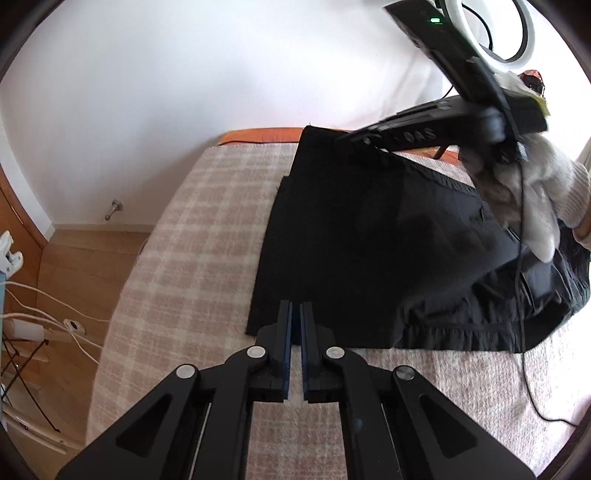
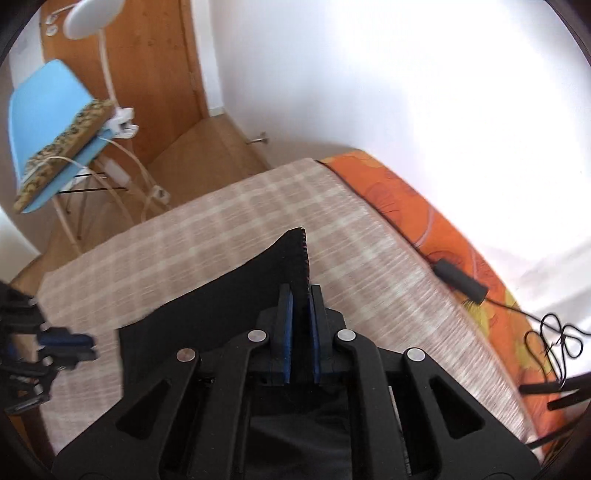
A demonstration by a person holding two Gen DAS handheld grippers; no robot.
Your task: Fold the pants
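Black pants (image 1: pixel 351 240) lie spread on the plaid blanket (image 1: pixel 184 240), their waistband bunched at the right. My left gripper (image 1: pixel 295 310) hovers over the near hem corner, its blue pads shut with nothing visible between them. A gloved hand (image 1: pixel 535 192) holds my right gripper (image 1: pixel 341 139) at the far hem corner. In the right wrist view that gripper (image 2: pixel 302 295) is shut on the pants (image 2: pixel 221 314): black fabric runs between its pads, and a stitched corner sticks up past the fingertips. The left gripper (image 2: pixel 74 343) shows blurred at the left edge.
An orange sheet (image 2: pixel 424 206) runs along the bed's far side with a black cable and adapter (image 2: pixel 461 280) on it. A blue chair (image 2: pixel 48 122) with white cords stands on the wooden floor beyond the bed's edge. A ring light (image 1: pixel 491 33) hangs at the upper right.
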